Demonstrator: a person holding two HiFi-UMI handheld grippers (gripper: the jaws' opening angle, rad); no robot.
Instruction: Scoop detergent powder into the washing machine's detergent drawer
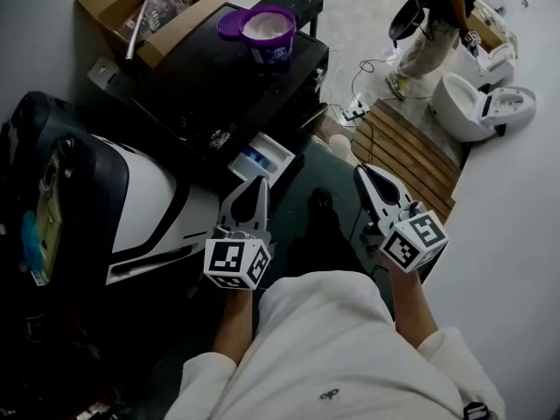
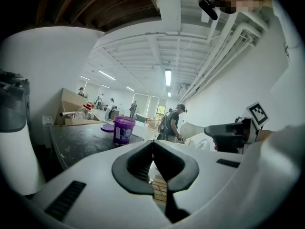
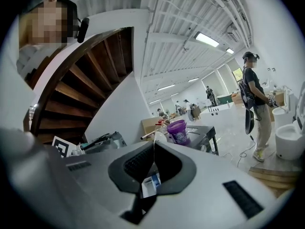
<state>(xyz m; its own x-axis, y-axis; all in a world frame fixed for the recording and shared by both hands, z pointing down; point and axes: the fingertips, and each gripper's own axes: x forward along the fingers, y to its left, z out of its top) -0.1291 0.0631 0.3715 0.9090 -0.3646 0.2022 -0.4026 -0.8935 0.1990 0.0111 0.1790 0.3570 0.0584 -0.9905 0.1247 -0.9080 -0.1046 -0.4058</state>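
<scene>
The left gripper (image 1: 259,185) and right gripper (image 1: 362,173) were closed, empty; the tub (image 1: 269,31) lay at twelve o'clock, the drawer (image 1: 261,158) seemingly nearer the left.

Head view: on the person's head, facing steeply down; washing machine (image 1: 219,94) top at 12 o'clock, near.
Left gripper view: rides the left gripper (image 1: 260,184), looks along its jaws, low, roughly level; purple tub (image 2: 124,130) at 9 o'clock.
Right gripper view: rides the right gripper (image 1: 360,171), tilted upward; tub near centre, 4 o'clock.
Shared, all three views: tub, machine top, standing person (image 3: 252,104).
</scene>
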